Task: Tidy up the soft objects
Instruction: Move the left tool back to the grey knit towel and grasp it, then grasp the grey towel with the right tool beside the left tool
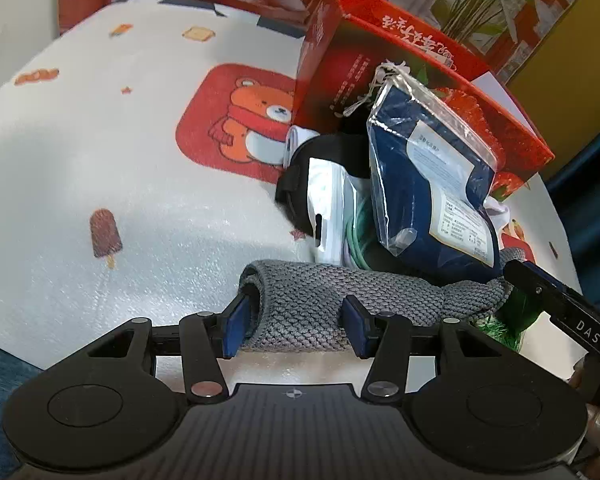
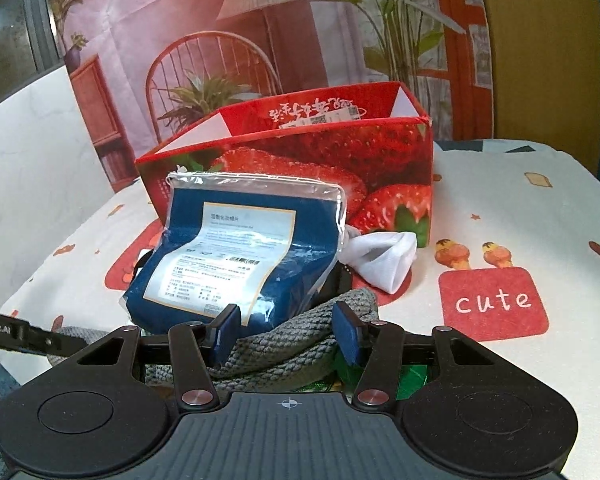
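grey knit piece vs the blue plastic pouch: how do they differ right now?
The grey knit piece lies flat and low on the tablecloth; the blue plastic pouch sits propped up above it.

The knit is matte, coarse weave; the pouch is glossy film with printed labels.

Both the left gripper and the right gripper straddle the knit, jaws apart; neither straddles the pouch.

Shared: both lie in front of the strawberry box.

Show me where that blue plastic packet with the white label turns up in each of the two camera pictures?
Left wrist view: the blue packet stands right of centre, leaning against the red strawberry box.
Right wrist view: the blue packet sits left of centre, in front of the same box.
Shared landmark: the grey knitted cloth lying just in front of the packet, between each gripper's fingers.
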Available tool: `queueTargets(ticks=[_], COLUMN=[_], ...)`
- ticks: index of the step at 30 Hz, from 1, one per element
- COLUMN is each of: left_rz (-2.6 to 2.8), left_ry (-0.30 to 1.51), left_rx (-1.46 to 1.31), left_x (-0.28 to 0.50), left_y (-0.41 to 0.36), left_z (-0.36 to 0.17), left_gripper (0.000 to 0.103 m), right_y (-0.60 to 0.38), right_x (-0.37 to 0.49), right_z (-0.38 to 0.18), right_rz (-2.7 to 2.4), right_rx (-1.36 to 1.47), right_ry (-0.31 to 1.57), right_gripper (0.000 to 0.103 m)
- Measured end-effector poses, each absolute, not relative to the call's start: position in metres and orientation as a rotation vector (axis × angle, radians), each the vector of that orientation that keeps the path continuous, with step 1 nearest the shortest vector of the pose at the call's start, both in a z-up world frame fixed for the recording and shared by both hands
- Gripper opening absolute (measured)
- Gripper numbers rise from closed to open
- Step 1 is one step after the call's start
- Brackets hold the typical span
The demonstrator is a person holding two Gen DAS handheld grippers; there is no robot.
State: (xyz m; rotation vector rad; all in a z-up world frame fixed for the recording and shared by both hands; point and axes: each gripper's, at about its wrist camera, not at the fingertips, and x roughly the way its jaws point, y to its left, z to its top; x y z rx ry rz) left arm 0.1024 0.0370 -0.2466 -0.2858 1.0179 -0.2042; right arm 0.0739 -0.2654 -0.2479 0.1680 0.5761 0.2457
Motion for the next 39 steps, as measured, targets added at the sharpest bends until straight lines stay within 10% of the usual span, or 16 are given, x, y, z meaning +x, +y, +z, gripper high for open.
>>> queueTargets(ticks=[6, 39], left_rz=[-0.195, -0.128], left_ry=[0.996, 1.024], left_rx=[-0.280, -0.283], left_x=[0.103, 0.111], left_y=[0.036, 0.041], left_z=[-0.250, -0.258], left_gripper=[0.016, 0.017], right_y=[-0.266, -0.265], right_x=[0.075, 0.064], right_z=[-0.249, -0.251], right_rz=[0.244, 0.242], right_rx=[0.171, 0.194], right_ry=[0.579, 0.668], right_gripper=[0.047, 0.047])
